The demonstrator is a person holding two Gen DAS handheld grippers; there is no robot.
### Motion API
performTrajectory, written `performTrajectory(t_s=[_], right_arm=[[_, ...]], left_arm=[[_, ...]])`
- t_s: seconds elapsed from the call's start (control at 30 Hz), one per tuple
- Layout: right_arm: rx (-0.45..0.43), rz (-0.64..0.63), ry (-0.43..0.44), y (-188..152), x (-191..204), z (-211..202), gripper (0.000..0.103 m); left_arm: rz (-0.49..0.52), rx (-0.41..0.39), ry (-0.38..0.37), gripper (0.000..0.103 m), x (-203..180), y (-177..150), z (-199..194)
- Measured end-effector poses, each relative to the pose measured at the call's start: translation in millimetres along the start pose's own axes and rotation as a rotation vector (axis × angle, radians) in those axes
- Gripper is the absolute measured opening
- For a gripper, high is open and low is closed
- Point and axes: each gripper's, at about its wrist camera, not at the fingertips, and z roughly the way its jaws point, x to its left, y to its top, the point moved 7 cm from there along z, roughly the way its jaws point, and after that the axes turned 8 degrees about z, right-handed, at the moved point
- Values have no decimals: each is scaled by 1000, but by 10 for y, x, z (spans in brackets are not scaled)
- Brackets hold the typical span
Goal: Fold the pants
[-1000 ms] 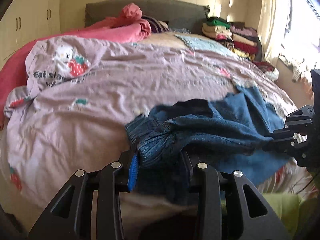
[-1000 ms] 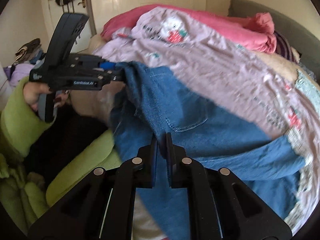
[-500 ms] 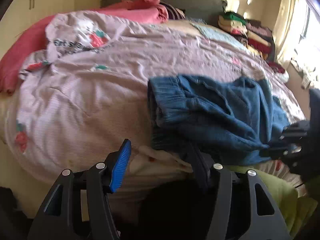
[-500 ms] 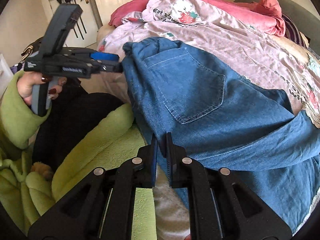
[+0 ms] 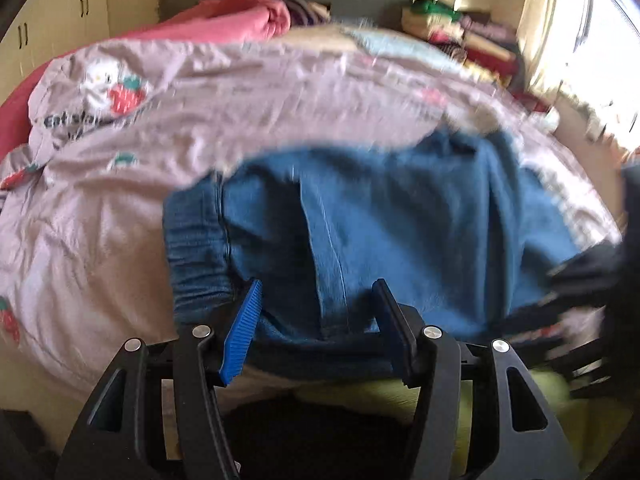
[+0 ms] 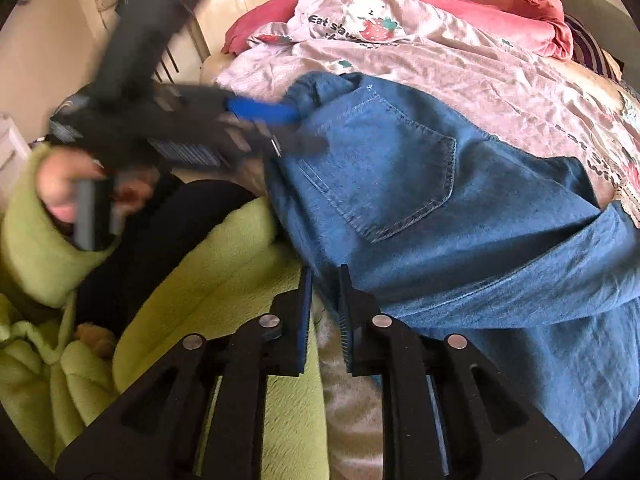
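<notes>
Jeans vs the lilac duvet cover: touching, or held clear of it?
Touching. The right wrist view shows the jeans draped flat on the lilac duvet cover, cloth on cloth with no gap along their far edge.

left claw (image 5: 318, 316) angled down, jaws standing apart, blurred. right claw (image 6: 324, 304) angled down too, jaws opening, only a narrow gap so far. left hand (image 6: 60, 188) in a green sleeve (image 6: 28, 248) wraps the left claw's handle.

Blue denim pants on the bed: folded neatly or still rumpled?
Rumpled. The blue denim pants lie bunched on the lilac bedspread, one leg draped across, back pocket showing, edges uneven.
</notes>
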Motion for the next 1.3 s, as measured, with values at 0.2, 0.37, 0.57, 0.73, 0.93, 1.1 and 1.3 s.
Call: performTrajectory(t_s=[0.2, 0.37, 0.57, 0.73, 0.93, 1.1, 1.3], right_arm=[[-92, 33, -44, 193, -98, -175, 20], [23, 115, -134, 108, -372, 210, 32], [24, 200, -105, 48, -472, 242, 33], [-93, 216, -126, 168, -519, -180, 44], [-191, 286, -202, 190, -797, -633, 52], [-232, 337, -262, 214, -1065, -858, 59], [-262, 380, -326, 254, -1370, -1026, 64]], left_arm=[[19, -12, -3, 55, 7, -105, 4], [15, -24, -11, 55, 27, -109, 9], [10, -37, -16, 56, 21, -102, 2], [-23, -90, -32, 61, 25, -48, -216], [-23, -159, -37, 74, -50, 78, -552], [16, -170, -82, 80, -282, 192, -627], [60, -135, -196, 80, -694, 316, -469]])
